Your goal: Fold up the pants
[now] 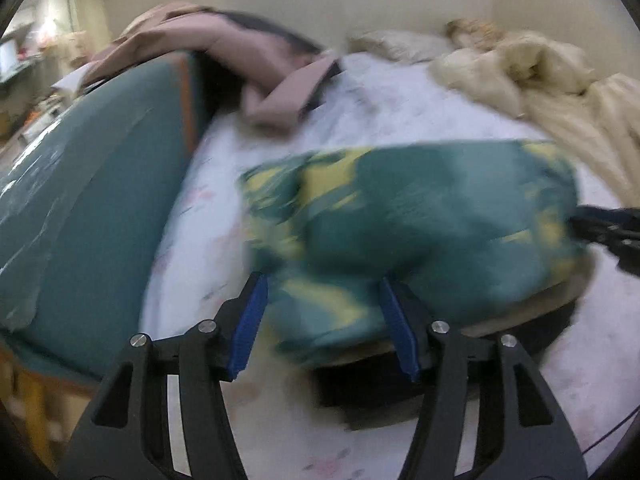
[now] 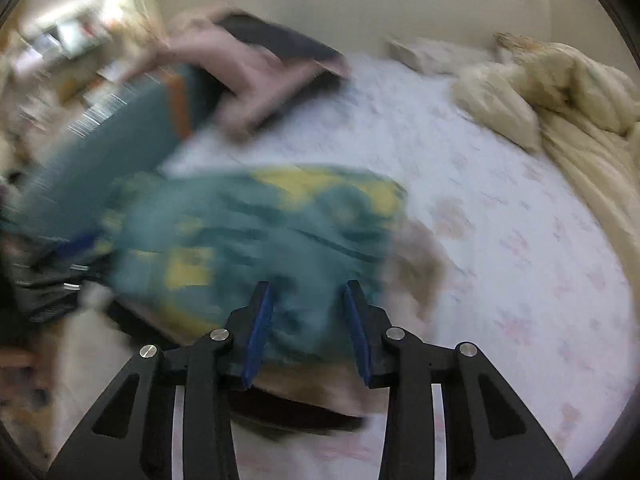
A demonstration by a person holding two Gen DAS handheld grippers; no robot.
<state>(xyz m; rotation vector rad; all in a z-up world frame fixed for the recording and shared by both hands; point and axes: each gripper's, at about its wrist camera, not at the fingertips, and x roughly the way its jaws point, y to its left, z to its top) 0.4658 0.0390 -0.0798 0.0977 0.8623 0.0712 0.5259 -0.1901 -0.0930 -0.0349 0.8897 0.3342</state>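
Left claw [image 1: 324, 280]: blue pads spread wide, teal-and-yellow patterned fabric pants [image 1: 408, 216] bunched between them, but motion blur means I can't tell if the pads actually grip the cloth; right claw [image 2: 309, 288]: pads parted a bit less, same pants [image 2: 256, 232] lying between them, contact equally unclear. Pants sit in a folded bundle on the white floral bed sheet [image 2: 500, 216], near edge over a dark patch, right claw visible at their far right side in left view. Beyond: teal padded footboard [image 1: 104, 200], pinkish-brown draped garment [image 1: 224, 52], cream crumpled duvet [image 2: 580, 120].
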